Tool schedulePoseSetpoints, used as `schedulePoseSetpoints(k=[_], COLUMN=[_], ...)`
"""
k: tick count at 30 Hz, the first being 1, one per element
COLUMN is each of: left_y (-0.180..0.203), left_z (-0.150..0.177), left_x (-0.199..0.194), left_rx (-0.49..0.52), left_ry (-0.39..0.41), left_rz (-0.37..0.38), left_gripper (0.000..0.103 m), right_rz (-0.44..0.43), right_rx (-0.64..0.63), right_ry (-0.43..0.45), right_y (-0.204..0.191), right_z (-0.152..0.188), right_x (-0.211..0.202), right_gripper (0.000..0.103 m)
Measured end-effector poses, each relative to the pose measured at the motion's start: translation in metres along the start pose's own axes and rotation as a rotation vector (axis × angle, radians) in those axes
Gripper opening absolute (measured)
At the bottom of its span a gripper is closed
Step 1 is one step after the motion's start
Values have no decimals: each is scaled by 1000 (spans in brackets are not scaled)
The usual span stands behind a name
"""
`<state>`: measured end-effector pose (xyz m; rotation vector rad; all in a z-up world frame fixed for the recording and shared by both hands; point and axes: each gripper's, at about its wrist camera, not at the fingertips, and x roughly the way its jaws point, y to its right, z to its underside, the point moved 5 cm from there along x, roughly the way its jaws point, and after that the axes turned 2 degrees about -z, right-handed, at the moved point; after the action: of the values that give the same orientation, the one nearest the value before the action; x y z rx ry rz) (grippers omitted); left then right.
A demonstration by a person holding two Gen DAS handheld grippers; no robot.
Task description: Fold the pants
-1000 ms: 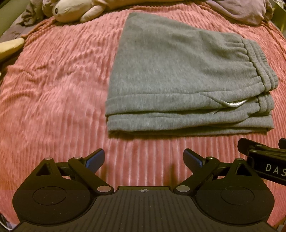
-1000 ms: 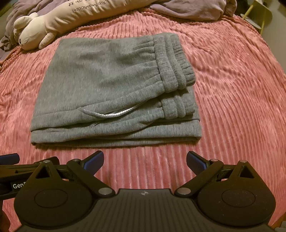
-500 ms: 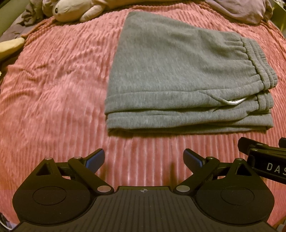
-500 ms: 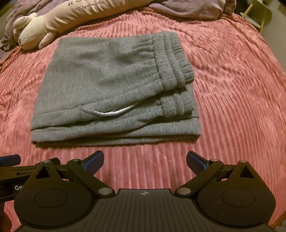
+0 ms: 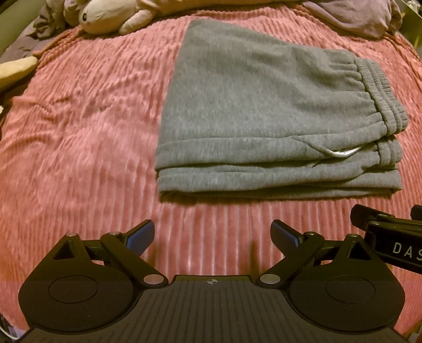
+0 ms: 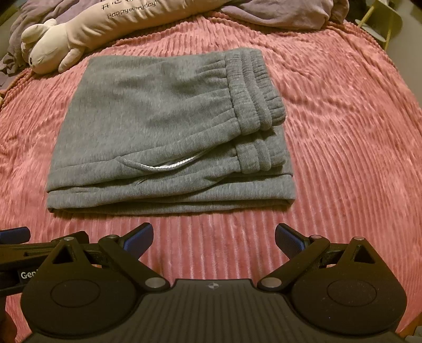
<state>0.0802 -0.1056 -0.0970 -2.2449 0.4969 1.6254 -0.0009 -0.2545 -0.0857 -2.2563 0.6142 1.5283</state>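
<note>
The grey sweatpants lie folded into a flat, layered rectangle on the pink ribbed bedspread, elastic waistband to the right and a white pocket lining showing near the front edge. In the right wrist view the same pants lie ahead and slightly left. My left gripper hovers open just short of the pants' near edge, nothing between its blue pads. My right gripper is likewise open and empty, a little back from the fold. Each gripper's body shows at the edge of the other's view.
A long cream plush toy lies along the head of the bed, with crumpled purple bedding beside it. A pale chair stands past the bed's far right corner. Pink bedspread extends on both sides of the pants.
Both cameras have shifted only slightly; the pants sit a touch nearer the top of the views. The pants themselves have not moved, and both grippers stay open.
</note>
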Motion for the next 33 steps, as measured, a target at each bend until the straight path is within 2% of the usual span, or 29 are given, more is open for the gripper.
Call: schedulePoseSetpoints(k=[33], left_y=[1], left_z=[3], left_x=[-1], left_rx=[-18], left_ry=[-5], left_rz=[9], left_gripper=[98], right_rz=[-12], right_rx=[14], right_ry=[-1], right_y=[4], right_z=[2], right_x=[-3], right_gripper=[99])
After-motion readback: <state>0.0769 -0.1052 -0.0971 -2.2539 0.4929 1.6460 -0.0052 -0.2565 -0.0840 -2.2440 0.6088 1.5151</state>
